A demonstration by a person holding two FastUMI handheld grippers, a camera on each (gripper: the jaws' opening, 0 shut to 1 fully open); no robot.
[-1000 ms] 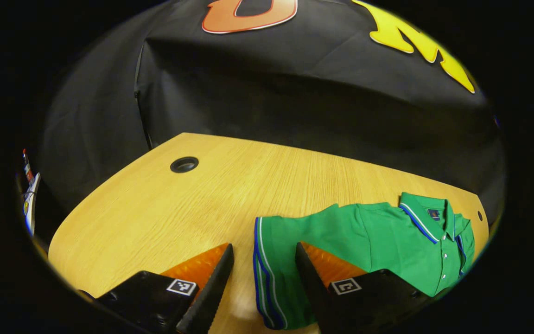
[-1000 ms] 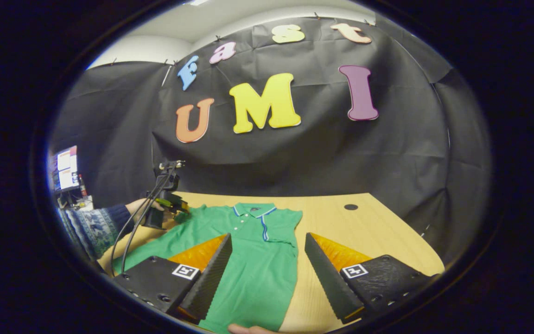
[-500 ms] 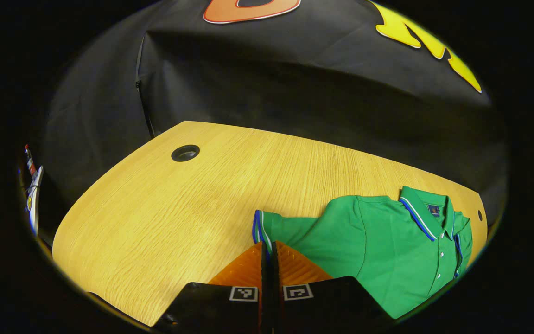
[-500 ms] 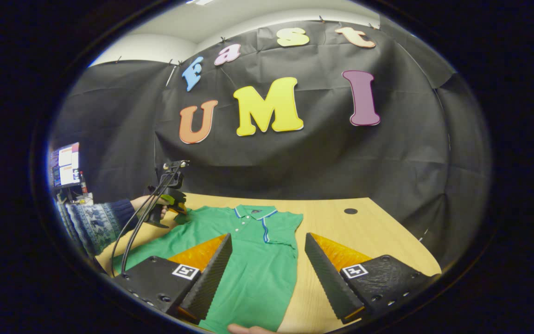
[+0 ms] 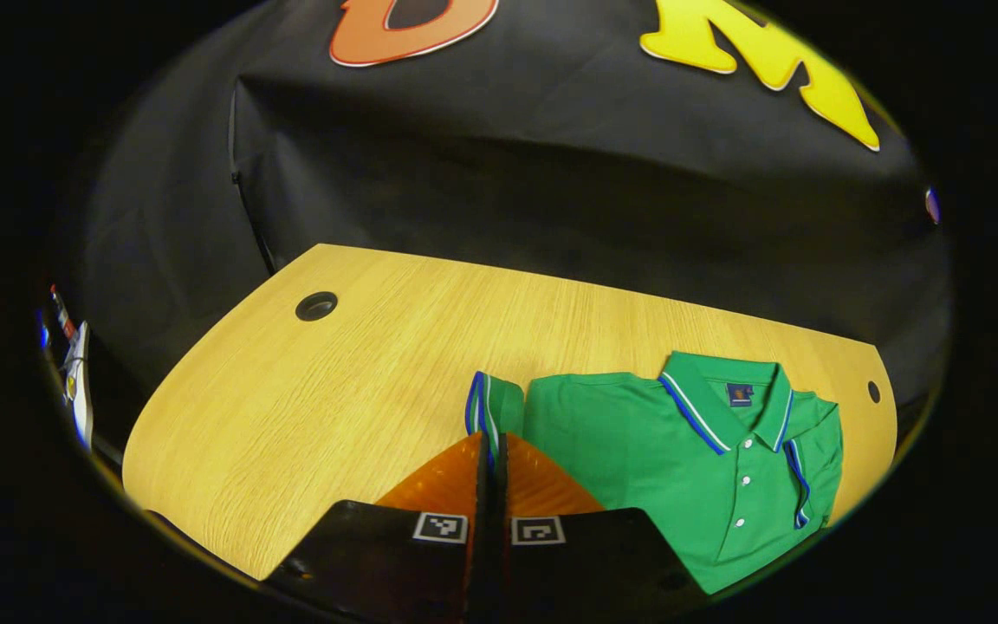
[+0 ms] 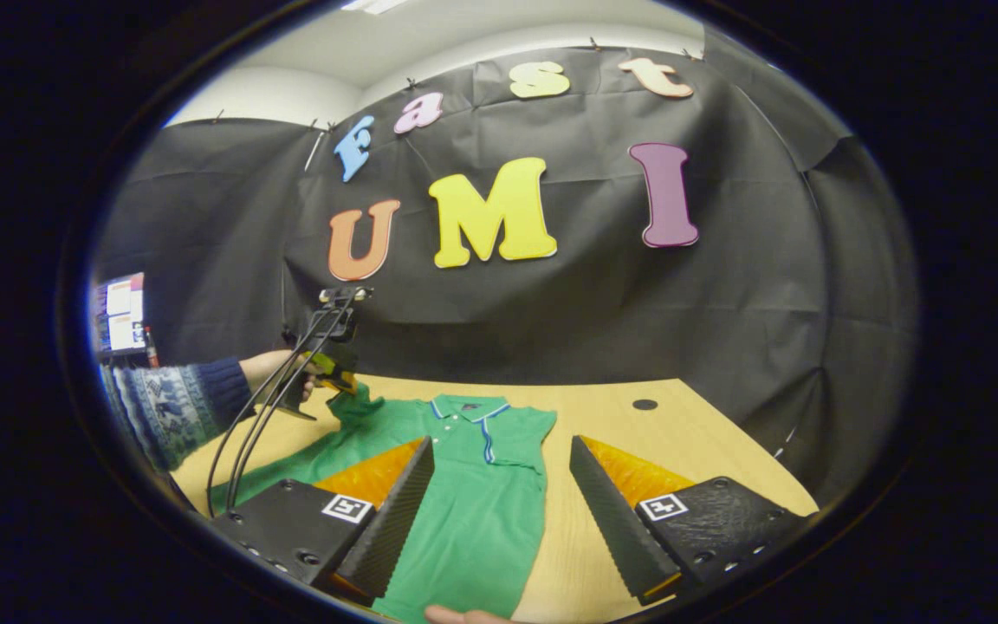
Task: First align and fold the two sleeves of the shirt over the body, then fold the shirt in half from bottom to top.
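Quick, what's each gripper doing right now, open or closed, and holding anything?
Left gripper: shut on the shirt's sleeve, lifting it off the table.
Right gripper: open, holding nothing, above the green shirt.

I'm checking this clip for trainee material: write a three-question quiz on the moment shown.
1. True or false: the left tongs are shut on the striped cuff of the sleeve.
2. How do the right tongs stand? A) shut on the collar B) open above the shirt C) shut on the hem
3. Fill in: the shirt lies on a wooden ____.

Key: 1 true; 2 B; 3 table.
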